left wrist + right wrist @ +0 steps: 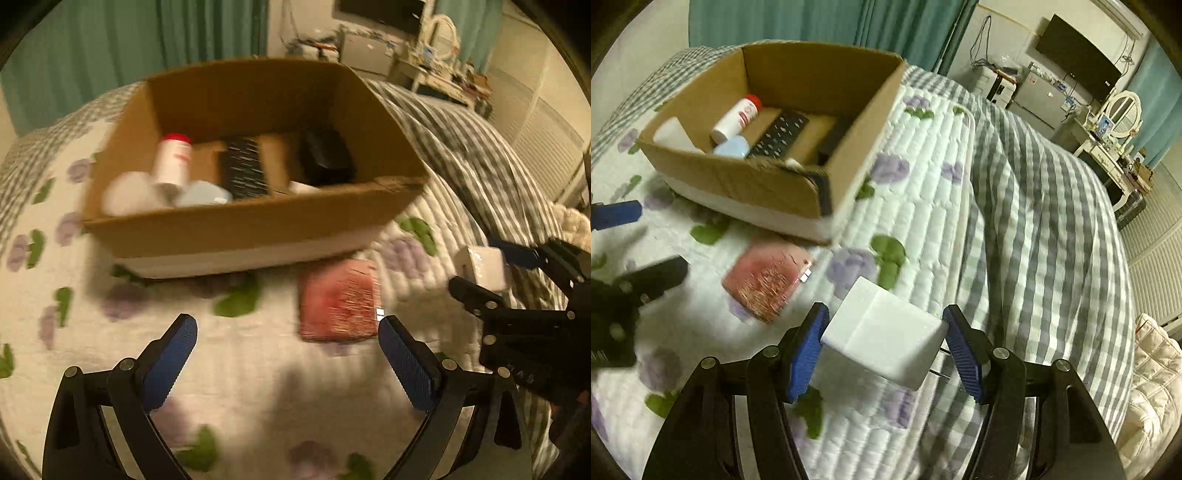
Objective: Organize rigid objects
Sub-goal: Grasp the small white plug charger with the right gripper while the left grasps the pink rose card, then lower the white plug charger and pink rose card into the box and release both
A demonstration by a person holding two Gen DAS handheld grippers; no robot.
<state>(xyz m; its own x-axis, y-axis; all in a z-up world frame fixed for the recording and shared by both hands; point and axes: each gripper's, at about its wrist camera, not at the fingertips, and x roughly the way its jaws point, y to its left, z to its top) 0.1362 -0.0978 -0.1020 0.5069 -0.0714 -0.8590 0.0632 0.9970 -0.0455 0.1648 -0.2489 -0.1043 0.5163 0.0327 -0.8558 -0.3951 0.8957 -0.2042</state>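
Note:
An open cardboard box (236,229) (750,184) sits on the bed. It holds a white bottle with a red cap (173,158) (737,118), a black remote (242,166) (781,134), a black case (325,157), a pale blue object (201,194) (733,146) and a white object (127,194). A pink box (338,299) (768,282) lies on the quilt in front of the cardboard box. My right gripper (884,341) (480,264) is shut on a white plug adapter (882,332) (482,267), held above the quilt right of the pink box. My left gripper (286,334) is open and empty, just before the pink box.
The bed has a white floral quilt (229,369) (916,192) and a grey checked blanket (1041,229) (461,147) to the right. A cream padded item (1148,373) lies at the far right. A dresser with a mirror (1119,110) and a TV (1078,59) stand beyond.

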